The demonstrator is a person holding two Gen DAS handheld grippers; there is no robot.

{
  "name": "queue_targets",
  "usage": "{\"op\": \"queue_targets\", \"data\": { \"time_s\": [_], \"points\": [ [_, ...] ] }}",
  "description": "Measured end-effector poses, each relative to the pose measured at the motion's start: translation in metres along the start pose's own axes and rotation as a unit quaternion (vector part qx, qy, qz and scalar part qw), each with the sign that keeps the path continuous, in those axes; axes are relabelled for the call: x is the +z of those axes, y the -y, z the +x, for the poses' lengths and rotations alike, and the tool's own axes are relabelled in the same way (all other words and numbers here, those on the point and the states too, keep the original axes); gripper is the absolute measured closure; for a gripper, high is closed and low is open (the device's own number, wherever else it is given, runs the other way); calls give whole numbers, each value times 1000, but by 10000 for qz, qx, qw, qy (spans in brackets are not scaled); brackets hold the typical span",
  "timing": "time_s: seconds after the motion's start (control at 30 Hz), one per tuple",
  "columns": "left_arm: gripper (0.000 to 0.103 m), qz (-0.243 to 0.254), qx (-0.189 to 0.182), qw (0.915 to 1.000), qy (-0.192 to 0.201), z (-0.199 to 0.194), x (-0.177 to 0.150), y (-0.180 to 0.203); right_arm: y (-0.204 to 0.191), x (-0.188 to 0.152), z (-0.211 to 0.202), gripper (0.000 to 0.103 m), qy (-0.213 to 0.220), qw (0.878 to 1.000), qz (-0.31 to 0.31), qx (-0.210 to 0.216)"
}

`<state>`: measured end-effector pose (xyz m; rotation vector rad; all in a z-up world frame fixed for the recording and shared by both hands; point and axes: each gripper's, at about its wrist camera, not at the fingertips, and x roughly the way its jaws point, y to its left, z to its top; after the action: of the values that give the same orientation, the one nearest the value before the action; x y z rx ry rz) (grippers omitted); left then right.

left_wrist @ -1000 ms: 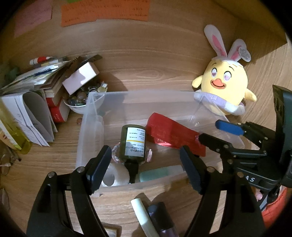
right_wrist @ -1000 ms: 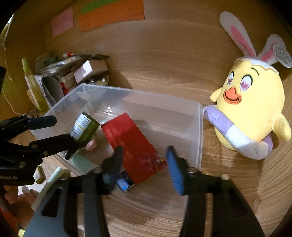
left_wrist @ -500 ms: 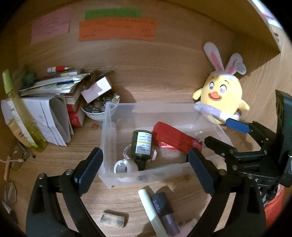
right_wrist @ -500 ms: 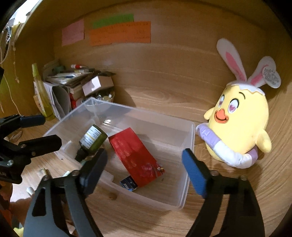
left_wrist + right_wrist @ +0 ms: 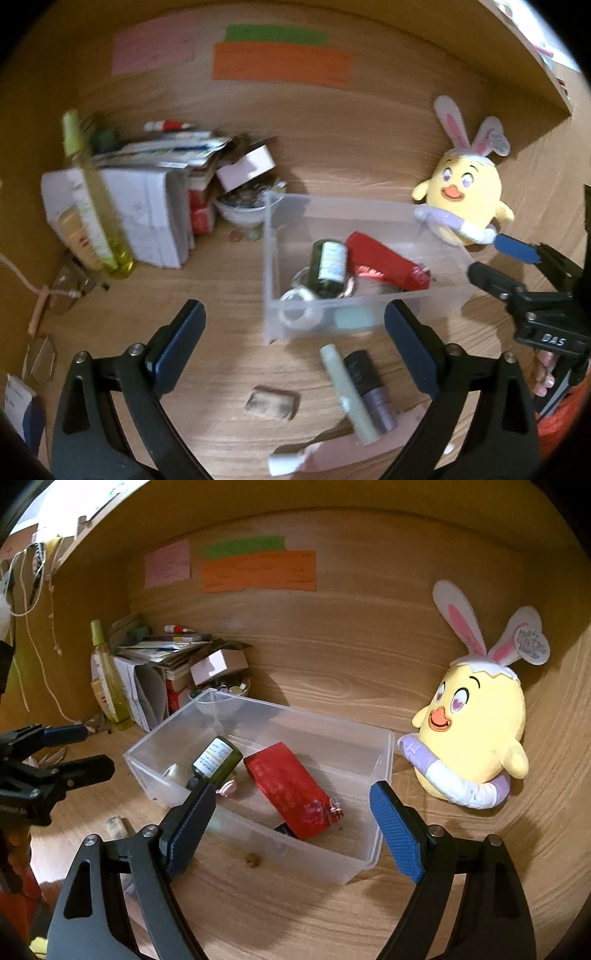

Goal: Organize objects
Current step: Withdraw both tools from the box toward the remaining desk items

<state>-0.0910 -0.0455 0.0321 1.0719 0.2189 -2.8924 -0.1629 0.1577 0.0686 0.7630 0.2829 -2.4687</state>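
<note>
A clear plastic bin (image 5: 271, 258) (image 5: 380, 760) stands on the wooden desk. Inside lie a dark green bottle (image 5: 327, 266) (image 5: 216, 762), a red packet (image 5: 384, 264) (image 5: 288, 790) and a white tape roll (image 5: 297, 308). In front of the bin, a pale green tube (image 5: 347, 391), a dark purple tube (image 5: 369, 387) and a small block (image 5: 273, 402) rest on the desk. My left gripper (image 5: 293, 310) hovers over these, its jaws opening with nothing between them. My right gripper (image 5: 293, 790) hangs open and empty above the bin's near wall.
A yellow plush chick (image 5: 463, 199) (image 5: 476, 734) sits right of the bin against the back panel. At the left are a pile of papers and boxes (image 5: 147, 206), a yellow spray bottle (image 5: 92, 206), a bowl of small items (image 5: 243, 214) and glasses (image 5: 70, 288).
Both grippers have drawn back and upward from the bin, so more of the desk shows. Both pairs of jaws have widened. The bottle and red packet stay in the bin.
</note>
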Motion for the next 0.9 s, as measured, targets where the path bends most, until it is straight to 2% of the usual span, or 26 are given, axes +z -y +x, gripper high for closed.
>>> {"op": "queue_targets", "data": {
  "time_s": [0.23, 0.4, 0.73, 0.9],
  "points": [
    [4, -214, 211, 9990, -324, 9, -22, -24, -13, -12, -2, 19, -91, 9999, -81, 95],
    [4, -255, 328, 9974, -597, 19, -40, -35, -25, -24, 8, 19, -375, 9988, -99, 297],
    [4, -277, 239, 9929, -1131, 42, -66, -45, -65, -44, 34, 19, -886, 9922, -128, 864],
    [4, -180, 189, 9920, -1239, 49, -71, -43, -76, -48, 48, 20, -1115, 9887, -106, 996]
  ]
}}
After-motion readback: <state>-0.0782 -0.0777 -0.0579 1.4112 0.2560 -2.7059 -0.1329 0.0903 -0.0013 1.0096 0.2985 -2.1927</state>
